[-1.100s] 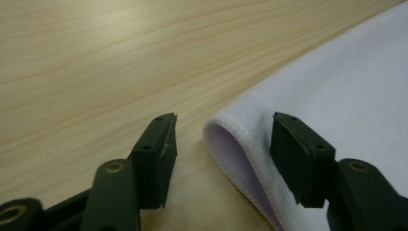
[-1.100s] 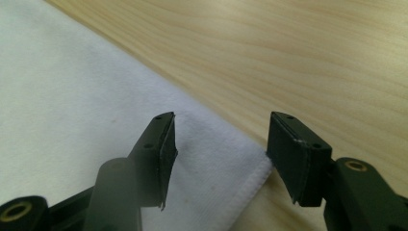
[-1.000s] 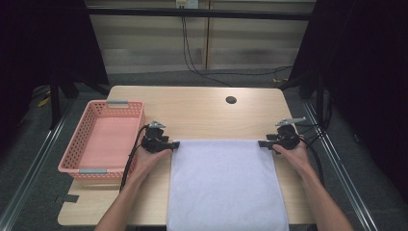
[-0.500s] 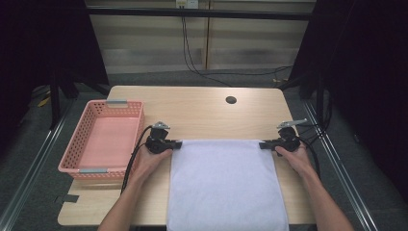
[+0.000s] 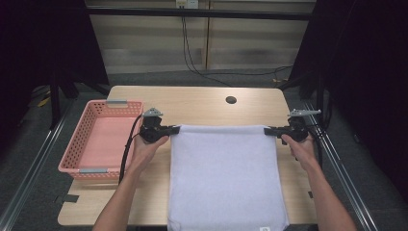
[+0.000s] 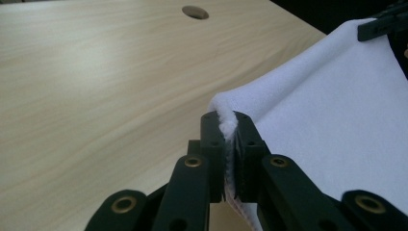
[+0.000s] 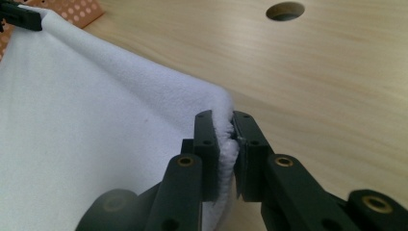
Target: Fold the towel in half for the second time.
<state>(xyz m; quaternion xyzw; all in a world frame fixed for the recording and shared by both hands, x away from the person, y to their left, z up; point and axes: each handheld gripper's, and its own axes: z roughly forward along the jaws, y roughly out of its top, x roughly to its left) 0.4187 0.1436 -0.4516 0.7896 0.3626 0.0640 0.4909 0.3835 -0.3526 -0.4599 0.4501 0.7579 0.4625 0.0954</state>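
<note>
High view is showing us a white towel [image 5: 223,178] lying spread on the table [image 5: 192,103], its far edge stretched straight between our two grippers and its near edge hanging over the table's near side. We are holding the left gripper [image 5: 173,130] at the towel's far left corner and the right gripper [image 5: 267,130] at its far right corner, both pointing inward toward each other. A pink basket [image 5: 79,144] is sitting on the table just left of our left hand [image 5: 146,149], apart from the towel. A round hole [image 5: 231,100] is showing in the tabletop beyond the towel's far edge.

Left gripper view is letting us see the left gripper [image 6: 230,144] pinching the towel [image 6: 337,130]: its jaws are pressed together on the fluffy corner, which is poking up between them. The cloth is running off to the right, lifted a little above the table [image 6: 96,96], toward the other gripper's black tip at the top right.

Right gripper view is giving us the same from the other side: the right gripper [image 7: 228,149] is clamping the towel [image 7: 86,134] corner, jaws closed on a thick fold of it. The cloth is stretching away left to the far corner, where the basket [image 7: 77,12] is peeking in behind it
</note>
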